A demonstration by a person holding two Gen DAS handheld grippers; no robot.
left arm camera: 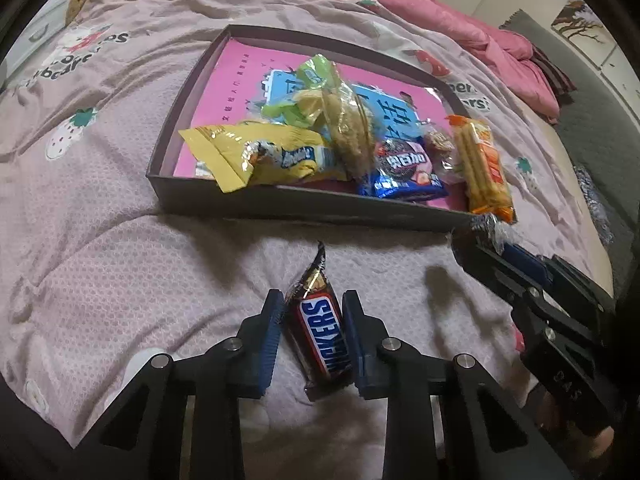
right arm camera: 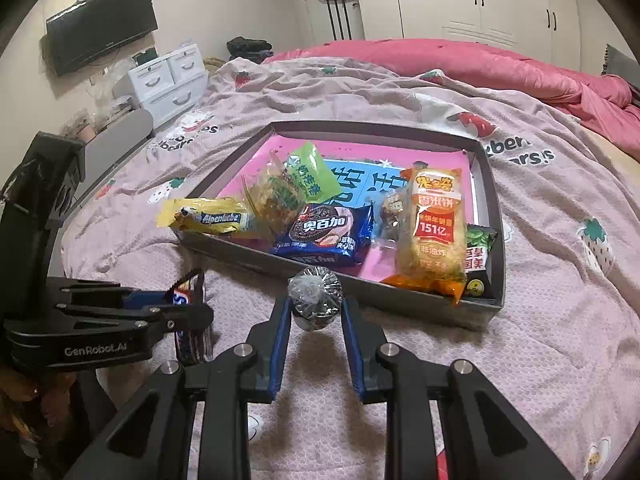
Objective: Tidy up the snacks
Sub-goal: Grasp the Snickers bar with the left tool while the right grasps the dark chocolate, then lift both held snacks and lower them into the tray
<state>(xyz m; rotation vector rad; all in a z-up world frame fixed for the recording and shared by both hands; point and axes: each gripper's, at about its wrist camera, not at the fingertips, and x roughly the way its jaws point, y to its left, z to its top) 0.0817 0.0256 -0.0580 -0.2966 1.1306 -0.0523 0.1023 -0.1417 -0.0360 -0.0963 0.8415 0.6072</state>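
Left hand-held gripper (left arm camera: 311, 334) clamps a Snickers bar (left arm camera: 320, 328) above the bed quilt (left arm camera: 120, 264), while the right hand-held gripper (right arm camera: 316, 312) grips a round dark wrapped snack (right arm camera: 315, 294). Beyond them the shallow box (right arm camera: 420, 300) holds Alpenliebe candy (right arm camera: 212, 218), an Oreo pack (right arm camera: 324, 236) and rice crackers (right arm camera: 434, 232).

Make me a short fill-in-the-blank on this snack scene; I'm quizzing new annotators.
1. The left gripper is shut on a ____ bar.
2. The right gripper holds a round, plastic-wrapped snack just outside the ____.
3. The blue Oreo pack lies beside the yellow ____ pack.
4. Everything rests on a pink ____.

Missing words: Snickers; box; Alpenliebe; quilt
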